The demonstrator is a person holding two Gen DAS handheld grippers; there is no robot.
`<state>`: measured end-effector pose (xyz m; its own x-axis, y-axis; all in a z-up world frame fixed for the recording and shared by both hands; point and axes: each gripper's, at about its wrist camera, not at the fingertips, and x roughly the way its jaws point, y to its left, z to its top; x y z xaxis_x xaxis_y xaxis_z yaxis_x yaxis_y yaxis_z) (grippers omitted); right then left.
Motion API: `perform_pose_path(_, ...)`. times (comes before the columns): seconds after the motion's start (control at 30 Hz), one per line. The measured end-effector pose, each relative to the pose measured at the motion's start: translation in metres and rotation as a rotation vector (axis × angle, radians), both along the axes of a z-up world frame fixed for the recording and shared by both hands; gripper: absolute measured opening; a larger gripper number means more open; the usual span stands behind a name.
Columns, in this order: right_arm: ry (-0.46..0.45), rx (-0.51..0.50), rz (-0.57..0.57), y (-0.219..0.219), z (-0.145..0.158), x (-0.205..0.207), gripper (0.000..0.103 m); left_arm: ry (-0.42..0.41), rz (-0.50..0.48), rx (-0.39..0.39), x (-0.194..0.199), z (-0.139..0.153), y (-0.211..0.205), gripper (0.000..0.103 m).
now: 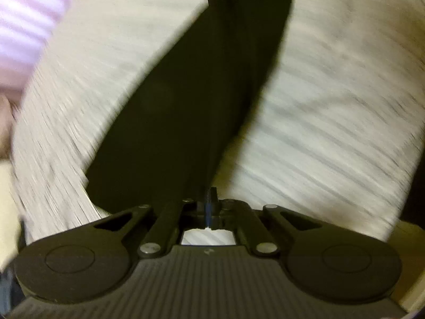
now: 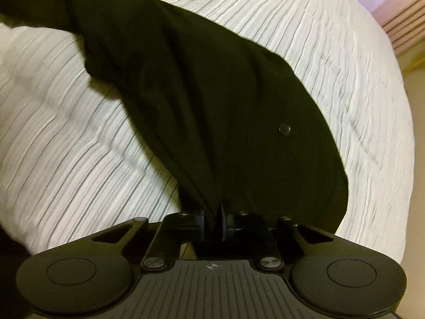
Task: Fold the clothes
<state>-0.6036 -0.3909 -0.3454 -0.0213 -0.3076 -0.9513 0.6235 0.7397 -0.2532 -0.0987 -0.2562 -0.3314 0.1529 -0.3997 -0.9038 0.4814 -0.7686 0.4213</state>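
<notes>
Both tongs (image 1: 211, 199) (image 2: 212, 219) pinching black garment (image 2: 212, 106), striped bedding (image 2: 79, 159) beneath

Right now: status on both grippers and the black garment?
Left gripper shut on black garment. Right gripper shut on the same cloth. Garment hangs over striped bedcover. Nothing in the way.

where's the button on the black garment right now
In the right wrist view, the small round button sits on the black garment, right of centre, above and to the right of the right gripper, near the garment's edge by the striped bedding.
</notes>
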Motion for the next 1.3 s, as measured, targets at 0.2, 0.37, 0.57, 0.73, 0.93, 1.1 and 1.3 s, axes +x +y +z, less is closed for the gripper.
perform_pose_path(0.2, -0.071, 0.052, -0.014, -0.011, 0.025, -0.006, 0.029, 0.018, 0.121, 0.016, 0.018, 0.014, -0.008, 0.006)
perform_pose_path(0.37, -0.187, -0.012, -0.002, -0.042, 0.061, -0.003, 0.084, 0.044, 0.152, -0.061, 0.009, 0.031, -0.055, 0.019)
perform_pose_path(0.57, -0.226, -0.027, -0.064, -0.146, 0.051, -0.031, 0.084, 0.057, 0.091, -0.087, -0.03, 0.028, -0.107, 0.038)
perform_pose_path(0.73, -0.237, 0.089, -0.124, -0.224, 0.007, -0.066, 0.084, 0.023, 0.075, -0.05, -0.052, 0.011, -0.129, 0.049)
perform_pose_path(0.93, -0.311, 0.287, -0.153, -0.268, -0.031, -0.08, 0.084, -0.029, 0.057, -0.029, -0.064, 0.005, -0.133, 0.054)
perform_pose_path(1.1, -0.351, 0.301, -0.185, -0.264, -0.014, -0.083, 0.007, -0.016, 0.066, -0.03, -0.061, 0.014, -0.138, 0.055)
perform_pose_path(1.3, -0.539, 0.168, -0.007, -0.197, 0.101, -0.064, 0.002, 0.009, 0.078, -0.062, -0.054, 0.019, -0.151, 0.056)
